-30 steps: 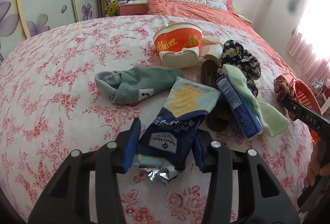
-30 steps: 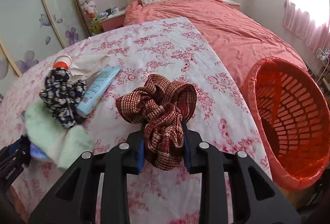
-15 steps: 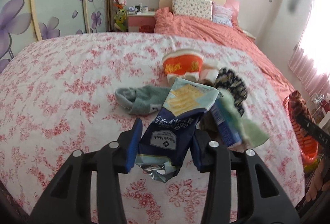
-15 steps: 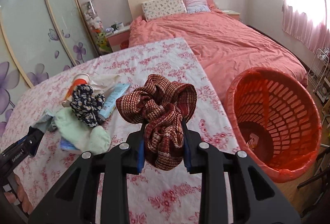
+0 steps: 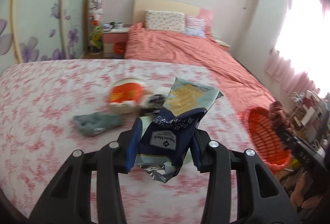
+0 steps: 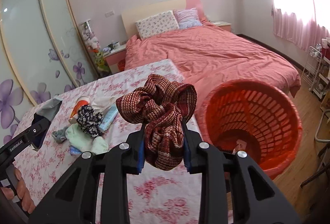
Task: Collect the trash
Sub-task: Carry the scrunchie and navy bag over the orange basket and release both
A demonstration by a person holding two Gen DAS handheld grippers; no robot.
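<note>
The floral-covered counter point(image 6: 165, 189) runs out of frame at the bottom and left in both views, and in the left wrist view its pattern and the things lying on it are smeared by blur. The orange basket point(image 6: 274, 112) stands on the floor just beside the counter's right edge; its near wall is cut by the right tool's frame, and only a small scrap shows at its bottom, too small to identify. In the left wrist view the basket point(image 5: 266, 141) is partly covered by the right tool and the scrunchie.

On the counter, the pile of soft items around the pale green cloth point(image 6: 86, 139) overlaps so much that the blue tube point(image 6: 109, 116) and the orange noodle cup point(image 6: 80, 106) are only half seen. The grey sock point(image 5: 97, 123) is blurred.

The left tool point(image 5: 165, 147) is clenched on a dark blue cracker bag point(image 5: 175, 118), held clear above the counter, crumpled foil end hanging toward the camera. The right tool point(image 6: 163, 145) is clamped on a red-brown woven scrunchie point(image 6: 160, 108), raised over the counter's right edge, near the basket.
</note>
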